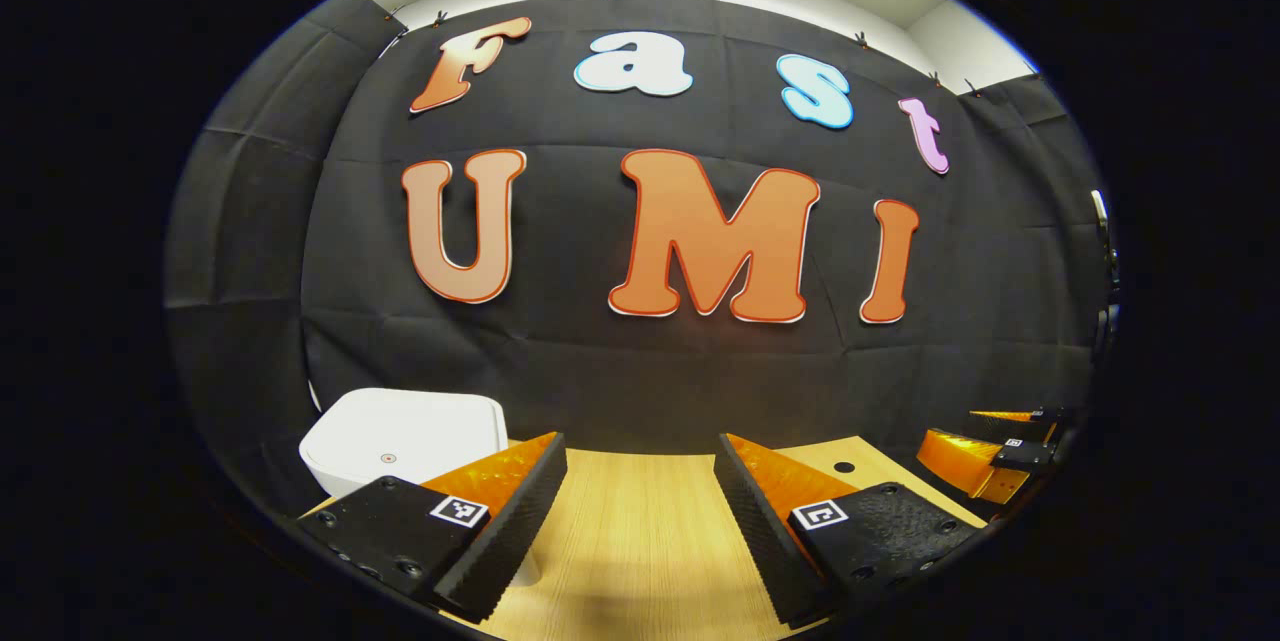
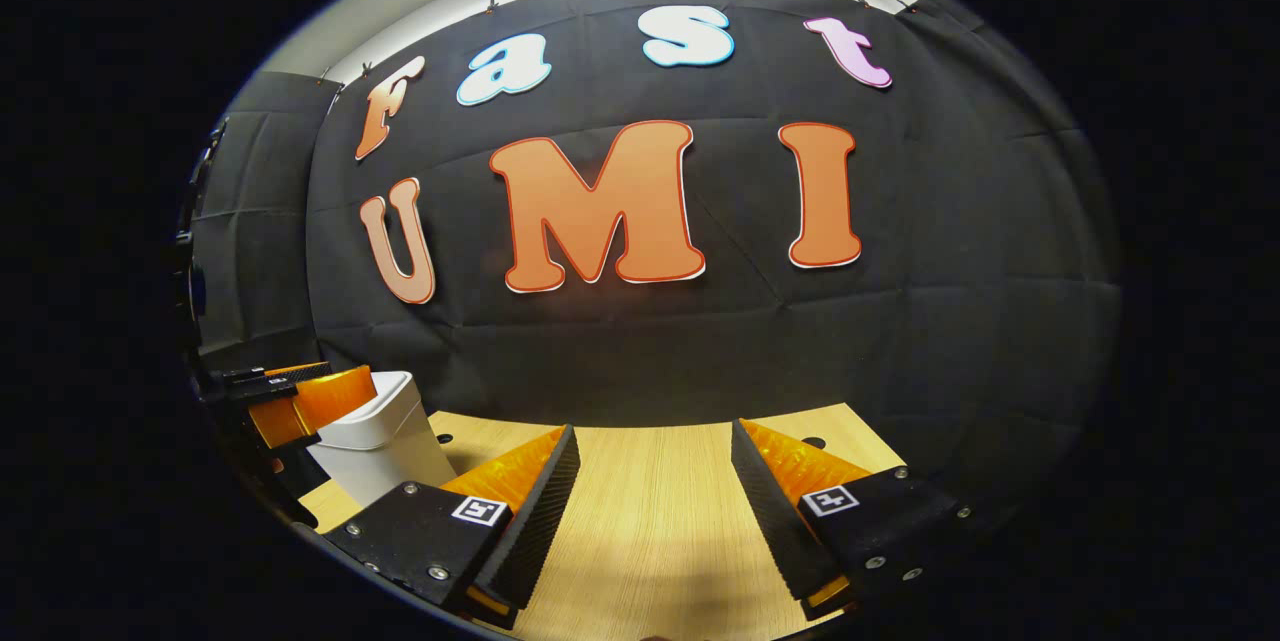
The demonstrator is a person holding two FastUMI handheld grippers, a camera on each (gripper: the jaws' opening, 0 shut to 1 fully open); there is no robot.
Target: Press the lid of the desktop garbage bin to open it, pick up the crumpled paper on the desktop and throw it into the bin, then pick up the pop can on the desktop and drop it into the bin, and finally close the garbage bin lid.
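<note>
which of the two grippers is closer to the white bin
The left gripper: in the right gripper view it sits right beside the white garbage bin. The right gripper hangs open over bare desktop, farther off.

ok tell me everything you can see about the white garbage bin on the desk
The garbage bin is a small white box with rounded corners, smooth and plastic-looking. Its flat lid is down, with a small round mark near the front. It stands upright on the wooden desk, close to the black cloth wall. In the right gripper view the bin tapers towards its base, and the left tongs hang in front of it; contact cannot be told.
</note>
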